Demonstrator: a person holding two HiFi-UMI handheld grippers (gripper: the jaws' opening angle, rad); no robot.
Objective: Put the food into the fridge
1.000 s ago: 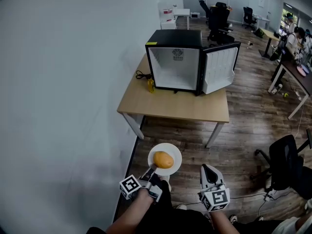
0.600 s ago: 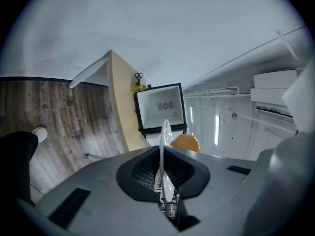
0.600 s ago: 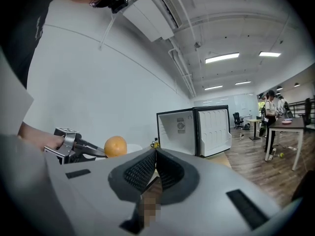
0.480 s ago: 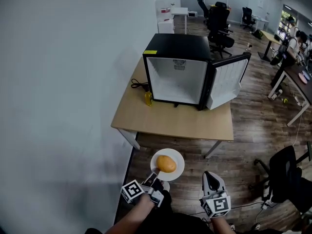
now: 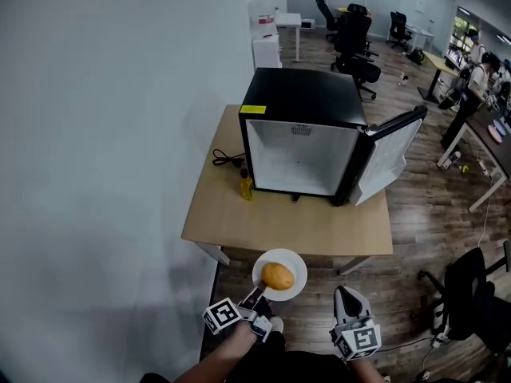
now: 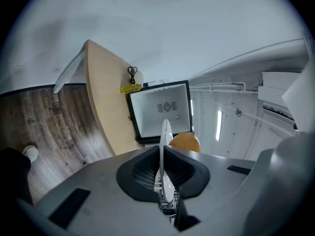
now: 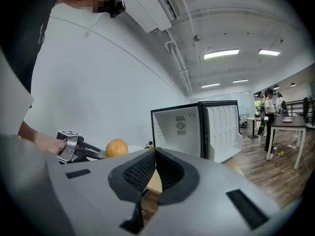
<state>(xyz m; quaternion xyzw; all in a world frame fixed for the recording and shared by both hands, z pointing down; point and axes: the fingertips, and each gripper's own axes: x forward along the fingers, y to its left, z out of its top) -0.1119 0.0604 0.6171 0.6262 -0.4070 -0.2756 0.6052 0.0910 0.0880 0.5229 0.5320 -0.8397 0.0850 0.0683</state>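
A white plate point(image 5: 296, 286) with a round orange food item point(image 5: 278, 276) on it hangs just short of the wooden table's point(image 5: 279, 228) front edge. My left gripper point(image 5: 254, 298) is shut on the plate's near rim. In the left gripper view the plate point(image 6: 166, 132) stands edge-on between the closed jaws, the orange food point(image 6: 184, 141) beside it. The black mini fridge point(image 5: 299, 156) stands on the table with its door point(image 5: 391, 154) swung open to the right and its white inside bare. My right gripper point(image 5: 345, 298) is shut and holds nothing.
A small yellow bottle point(image 5: 247, 185) and a black cable point(image 5: 227, 159) lie on the table left of the fridge. A white wall runs along the left. A black office chair point(image 5: 471, 294) stands at the right; desks, chairs and people are at the back right.
The table and open fridge have come nearer in the head view. Both grippers, the left still holding the plate, have moved forward up to the table's front edge.
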